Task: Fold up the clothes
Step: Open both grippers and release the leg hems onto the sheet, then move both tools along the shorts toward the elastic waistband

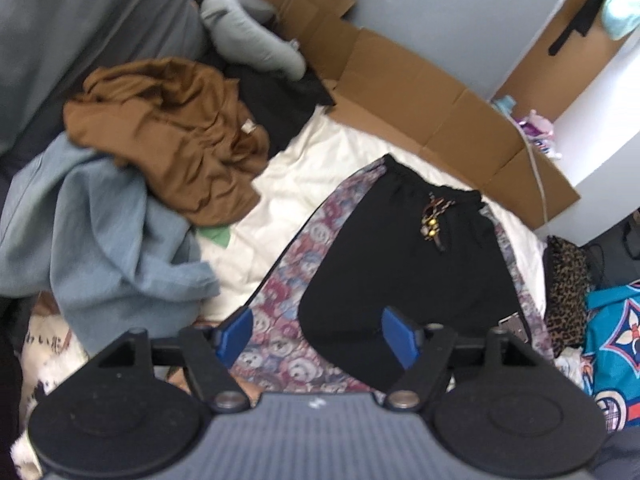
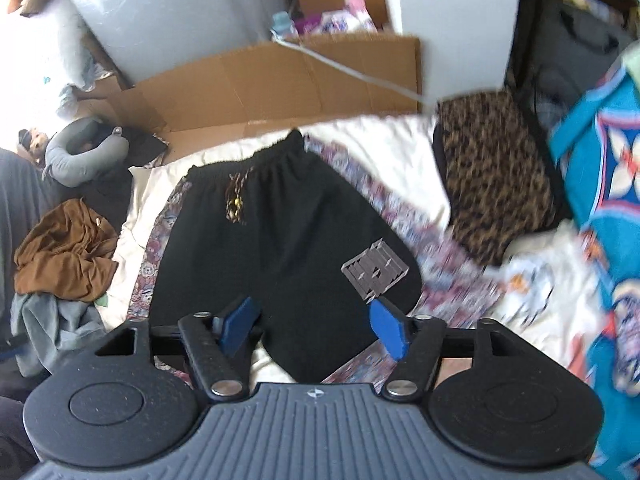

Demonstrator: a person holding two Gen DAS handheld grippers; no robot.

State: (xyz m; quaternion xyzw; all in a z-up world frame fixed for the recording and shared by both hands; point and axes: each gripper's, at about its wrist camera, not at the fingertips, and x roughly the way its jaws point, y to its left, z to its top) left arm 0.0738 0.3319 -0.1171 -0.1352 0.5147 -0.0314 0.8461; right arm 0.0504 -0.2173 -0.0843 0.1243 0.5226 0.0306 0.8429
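Note:
Black shorts (image 1: 404,264) (image 2: 272,240) with a drawstring waist lie flat on a patterned cloth (image 1: 288,296) (image 2: 160,224) over the white bed sheet. A grey woven patch (image 2: 375,270) marks one leg. My left gripper (image 1: 318,336) hovers open above the near hem, its blue pads (image 1: 400,336) holding nothing. My right gripper (image 2: 312,326) is also open over the lower leg edge, nothing between its pads (image 2: 390,328).
A brown garment (image 1: 172,136) (image 2: 66,256) and a light blue one (image 1: 100,240) are heaped at the left. Flattened cardboard (image 1: 420,96) (image 2: 280,84) lines the wall. A leopard-print item (image 2: 496,172) and a teal printed fabric (image 2: 608,208) sit at the right. A grey neck pillow (image 2: 80,156) lies far left.

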